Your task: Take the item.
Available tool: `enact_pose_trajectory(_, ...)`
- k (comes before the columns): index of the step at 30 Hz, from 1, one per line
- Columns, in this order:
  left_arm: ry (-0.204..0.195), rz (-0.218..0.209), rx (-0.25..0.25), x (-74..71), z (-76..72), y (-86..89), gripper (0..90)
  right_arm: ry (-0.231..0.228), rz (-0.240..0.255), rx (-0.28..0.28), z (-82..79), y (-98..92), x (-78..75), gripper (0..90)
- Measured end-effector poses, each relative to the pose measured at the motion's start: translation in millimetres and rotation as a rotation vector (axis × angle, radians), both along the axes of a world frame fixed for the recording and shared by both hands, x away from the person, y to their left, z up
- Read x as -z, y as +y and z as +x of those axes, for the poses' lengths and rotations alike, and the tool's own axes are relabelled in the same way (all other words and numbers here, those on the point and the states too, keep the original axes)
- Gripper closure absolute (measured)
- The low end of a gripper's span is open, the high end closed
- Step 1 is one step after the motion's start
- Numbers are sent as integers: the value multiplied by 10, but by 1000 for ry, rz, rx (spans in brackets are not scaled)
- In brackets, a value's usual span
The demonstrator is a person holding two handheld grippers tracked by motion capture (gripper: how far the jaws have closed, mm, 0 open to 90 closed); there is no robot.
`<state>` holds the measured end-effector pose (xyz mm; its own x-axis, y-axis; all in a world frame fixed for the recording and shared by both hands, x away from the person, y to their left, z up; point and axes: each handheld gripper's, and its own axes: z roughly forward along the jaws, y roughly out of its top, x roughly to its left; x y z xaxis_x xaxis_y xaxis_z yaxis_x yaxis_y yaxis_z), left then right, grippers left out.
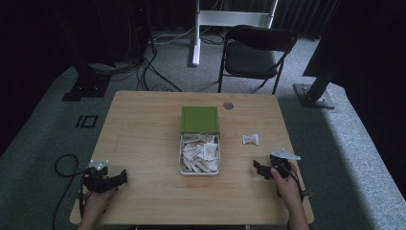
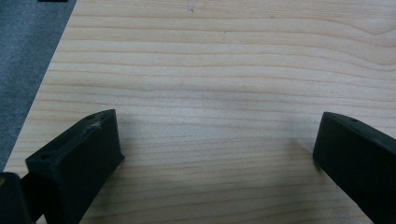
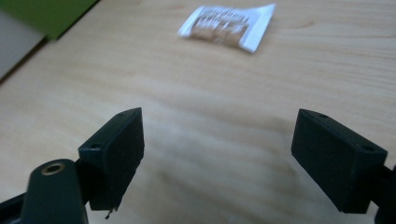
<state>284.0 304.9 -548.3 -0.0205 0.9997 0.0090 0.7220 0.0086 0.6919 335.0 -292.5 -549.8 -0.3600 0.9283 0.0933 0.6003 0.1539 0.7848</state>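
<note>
The left gripper [image 1: 119, 178] rests at the near left corner of the table [image 1: 143, 201], jaws spread wide over bare wood with nothing between them, the hand low and the jaws pointing toward the table's middle. The right gripper [image 3: 217, 154] sits near the right edge, a little farther in; its jaws are spread wide and empty, hovering just above the wood and aimed at the single packet [image 3: 227, 25] lying ahead of them. In the high view that packet [image 1: 250, 139] lies flat between the right gripper [image 1: 261, 168] and the far right corner, apart from the box [image 1: 182, 170] at the table's centre. The box is open, its white tray holding many similar packets [image 1: 200, 152], and its green lid [image 1: 200, 119] lies touching the tray's far end. Judged from this layout, one packet is out of the box and ungrasped; picking it up remains to be done.
</note>
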Motion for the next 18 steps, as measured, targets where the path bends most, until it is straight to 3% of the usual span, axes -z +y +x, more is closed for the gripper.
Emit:
enact_pose_trajectory(13, 2, 1, 1, -1, -1, 1, 14, -10, -36, -87, -254, 6, -21, 173)
enact_pose_trajectory(18, 2, 1, 1, -1, 0, 1, 14, 2, -46, -92, -326, -6, 10, 173)
